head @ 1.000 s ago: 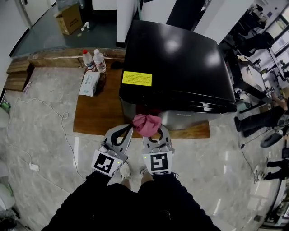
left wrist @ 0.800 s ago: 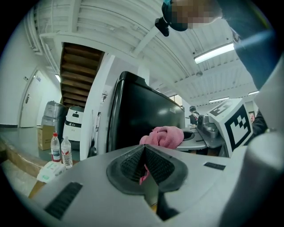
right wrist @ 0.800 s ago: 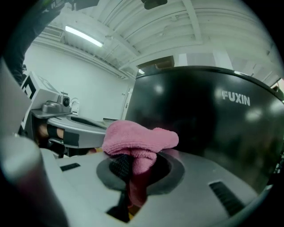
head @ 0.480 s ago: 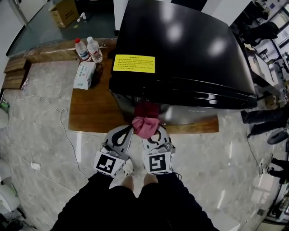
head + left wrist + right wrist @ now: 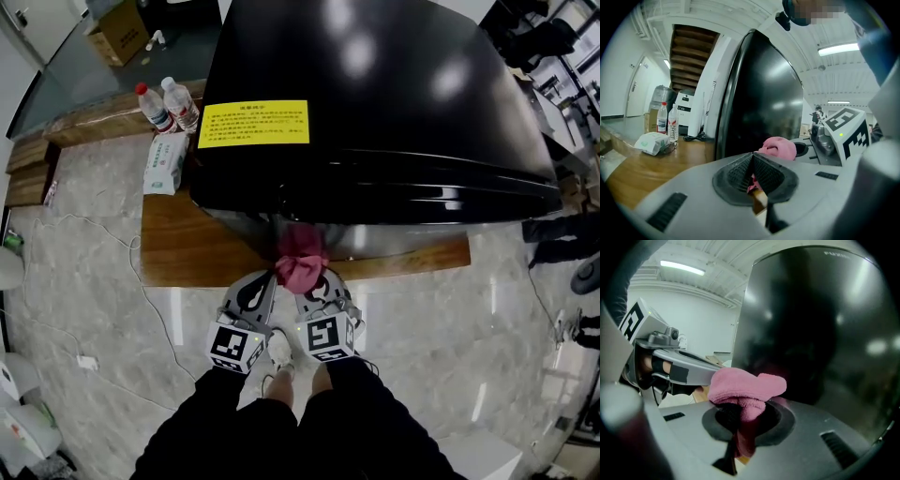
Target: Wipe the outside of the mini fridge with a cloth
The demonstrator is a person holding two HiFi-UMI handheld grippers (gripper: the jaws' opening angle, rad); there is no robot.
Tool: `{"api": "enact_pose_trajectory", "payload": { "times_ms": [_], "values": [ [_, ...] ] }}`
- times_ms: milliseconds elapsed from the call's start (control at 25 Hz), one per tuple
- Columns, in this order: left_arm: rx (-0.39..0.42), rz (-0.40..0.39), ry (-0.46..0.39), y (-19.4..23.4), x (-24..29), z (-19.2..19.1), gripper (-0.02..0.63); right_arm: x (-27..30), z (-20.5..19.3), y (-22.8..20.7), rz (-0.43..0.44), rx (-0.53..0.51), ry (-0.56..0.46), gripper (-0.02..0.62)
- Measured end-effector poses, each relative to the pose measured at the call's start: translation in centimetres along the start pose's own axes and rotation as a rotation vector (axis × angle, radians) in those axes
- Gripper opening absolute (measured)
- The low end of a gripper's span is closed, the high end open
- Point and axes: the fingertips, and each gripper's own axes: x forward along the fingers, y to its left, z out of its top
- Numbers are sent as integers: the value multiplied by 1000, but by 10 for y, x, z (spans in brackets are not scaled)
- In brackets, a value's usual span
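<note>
The black mini fridge (image 5: 375,103) stands on a low wooden platform (image 5: 202,248), with a yellow label (image 5: 253,122) on its top. My right gripper (image 5: 309,281) is shut on a bunched pink cloth (image 5: 300,267), which is held up against the fridge's glossy front near its lower edge. In the right gripper view the pink cloth (image 5: 745,387) bulges out of the closed jaws before the dark fridge door (image 5: 820,333). My left gripper (image 5: 261,286) hangs just left of it, jaws shut and empty. In the left gripper view the fridge (image 5: 761,101) and the cloth (image 5: 778,147) show.
Two water bottles (image 5: 169,105) and a pack of tissues (image 5: 164,161) sit on the platform left of the fridge. A white cable (image 5: 122,281) trails over the marble floor. A cardboard box (image 5: 117,33) stands far back left. My feet are below the grippers.
I have come closer to the fridge, which now fills more of the head view. Both grippers and the cloth moved forward to its front face.
</note>
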Motion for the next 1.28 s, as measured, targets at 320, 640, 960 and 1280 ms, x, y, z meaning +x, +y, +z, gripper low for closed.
{"api": "enact_pose_trajectory", "payload": {
  "times_ms": [320,640,960,1280],
  "values": [
    [-59,9,87,8,24,-39,6,30,-48,14,32,68,111,58],
    [11,-28,84,-5,-1,-11,6,3,-20,14,49,116,90,58],
    [72,-173,-94,-98,-29,130,6,-125,100,-53,-187,169,-136,60],
    [107,-287,-227,-184,-8,241,6,-238,180,-152,-452,78,-295,60]
  ]
}}
